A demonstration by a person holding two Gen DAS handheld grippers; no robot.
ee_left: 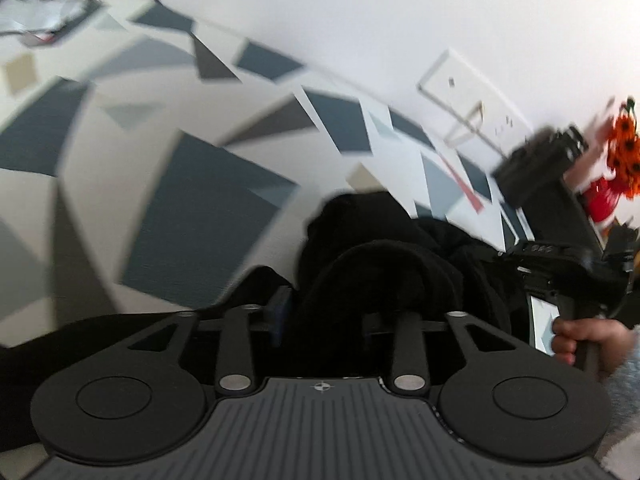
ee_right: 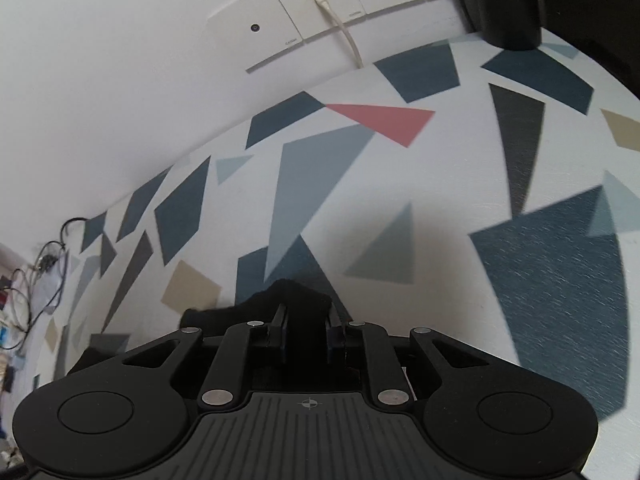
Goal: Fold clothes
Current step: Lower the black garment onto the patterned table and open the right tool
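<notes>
A black garment point(ee_left: 380, 232) lies bunched on the patterned tablecloth point(ee_left: 200, 220), rising in a hump right in front of my left gripper point(ee_left: 326, 312). Its jaws stand well apart with cloth lying between them, and the blue pad point(ee_left: 280, 308) on the left shows free of the fabric. In the right wrist view my right gripper point(ee_right: 306, 332) is shut on a fold of the black garment point(ee_right: 296, 296), which sticks up between the narrow pads above the tablecloth point(ee_right: 400, 200). The right gripper point(ee_left: 560, 272) and the hand point(ee_left: 576, 340) holding it appear at the right edge of the left wrist view.
A white wall with a socket panel point(ee_right: 320, 16) and a plugged cable borders the table's far edge. Loose cables point(ee_right: 32, 280) lie at the far left end. A black device point(ee_left: 536, 164), orange flowers point(ee_left: 624, 152) and a red object point(ee_left: 604, 200) stand at the right end.
</notes>
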